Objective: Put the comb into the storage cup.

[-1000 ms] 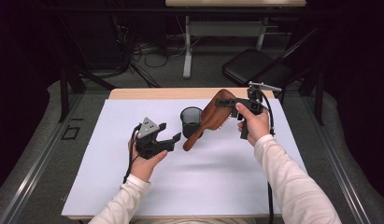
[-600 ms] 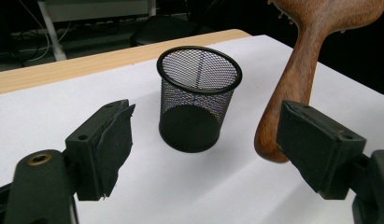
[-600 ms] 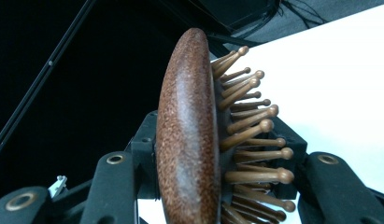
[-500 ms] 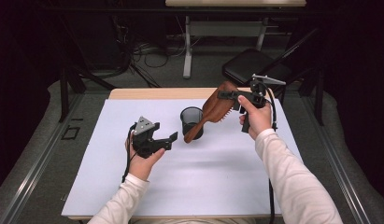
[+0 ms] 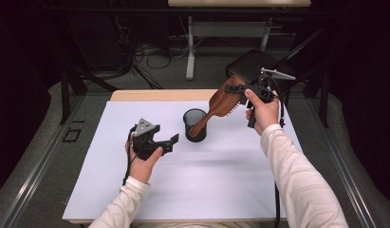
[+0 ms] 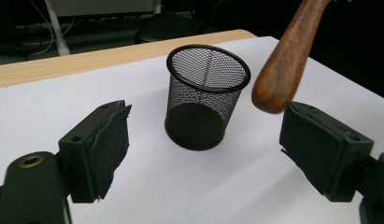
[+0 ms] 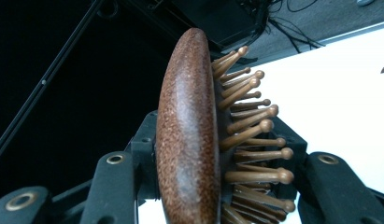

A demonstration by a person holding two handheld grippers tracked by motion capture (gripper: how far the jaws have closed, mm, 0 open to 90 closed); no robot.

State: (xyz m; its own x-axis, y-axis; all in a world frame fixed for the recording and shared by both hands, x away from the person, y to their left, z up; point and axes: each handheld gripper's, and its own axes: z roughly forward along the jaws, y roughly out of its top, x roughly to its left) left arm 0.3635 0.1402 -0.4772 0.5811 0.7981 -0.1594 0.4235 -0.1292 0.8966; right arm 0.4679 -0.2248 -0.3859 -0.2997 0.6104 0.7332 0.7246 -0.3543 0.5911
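Your right gripper [image 5: 243, 89] is clamped on the head of the wooden hairbrush [image 5: 220, 103], jaws closed against its back and bristle side, near the far right corner of the desk [image 5: 240, 190]. The brush hangs tilted in the air, handle end down at the rim of the black mesh cup [image 5: 195, 125], which stands upright near the middle of the far edge; whether the handle tip is already inside the rim or just above it I cannot tell. Your left gripper [image 5: 165, 143] rests left of the cup, its jaws having just opened wide with nothing between them. I judge you are mid-placement: next, line the handle over the opening, lower it straight, then release. No brand, label or writing is readable anywhere.
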